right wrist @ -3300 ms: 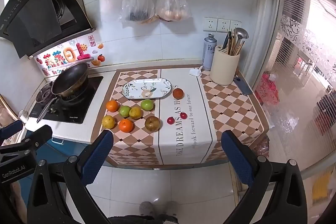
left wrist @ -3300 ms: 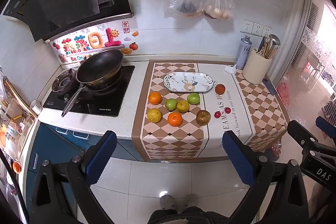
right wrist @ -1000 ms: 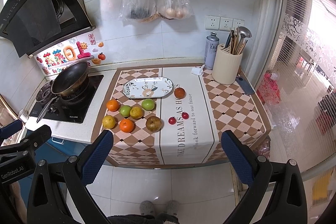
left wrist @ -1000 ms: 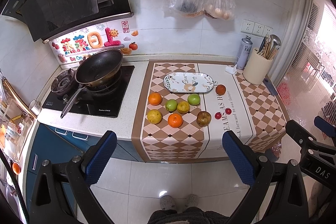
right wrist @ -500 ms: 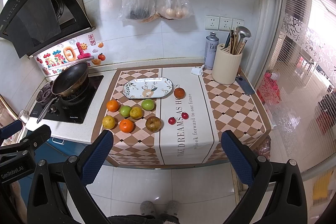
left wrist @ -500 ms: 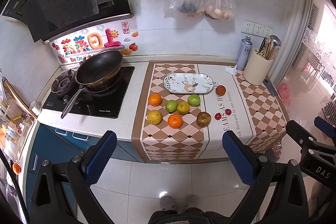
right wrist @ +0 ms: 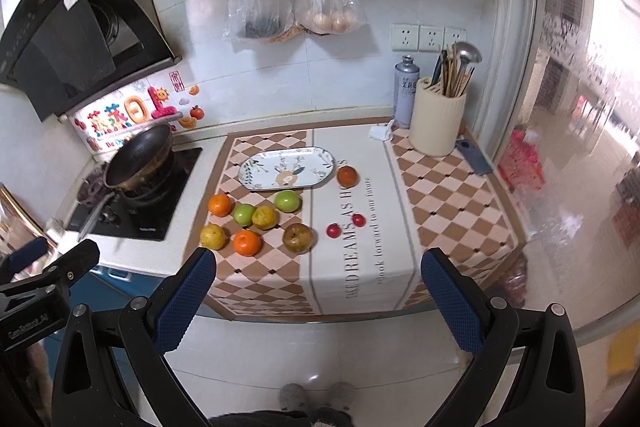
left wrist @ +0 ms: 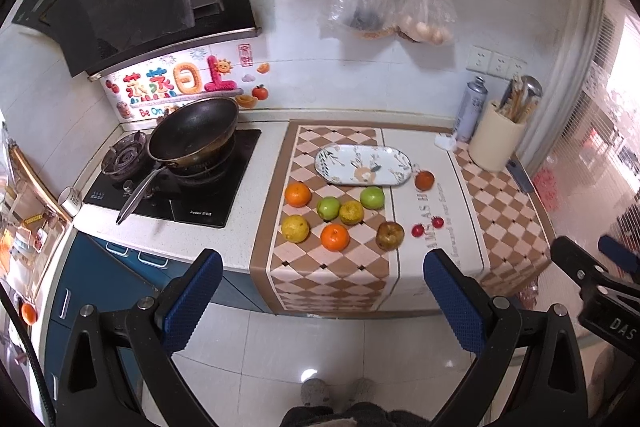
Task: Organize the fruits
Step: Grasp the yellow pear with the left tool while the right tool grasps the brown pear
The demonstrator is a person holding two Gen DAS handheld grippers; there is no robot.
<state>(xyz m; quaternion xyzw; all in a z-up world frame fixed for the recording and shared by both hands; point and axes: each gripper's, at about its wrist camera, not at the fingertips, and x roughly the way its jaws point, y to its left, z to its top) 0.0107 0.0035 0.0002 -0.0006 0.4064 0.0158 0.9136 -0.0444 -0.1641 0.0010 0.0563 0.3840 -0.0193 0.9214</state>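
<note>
both claws hang out over the floor in front of the counter, well short of the fruit. the left gripper [left wrist: 324, 297] is spread wide with nothing between its blue pads, and the right gripper [right wrist: 318, 291] is released the same way, jaws far apart and empty.

the fruit sits on the checkered runner [right wrist: 276, 267], ahead of and above both claws in the two views. an empty oval plate [right wrist: 288, 167] lies at the back. just in front of it: an orange [right wrist: 219, 205], two green apples [right wrist: 245, 214] (the second nearer the plate), a yellow-green citrus [right wrist: 264, 217]. nearer the edge: a yellow fruit [right wrist: 212, 236], another orange [right wrist: 247, 242], a brown pear [right wrist: 297, 237]. two small red fruits [right wrist: 333, 230] lie apart on the lettering, a dark reddish fruit [right wrist: 346, 176] just beside the plate's right end.
</note>
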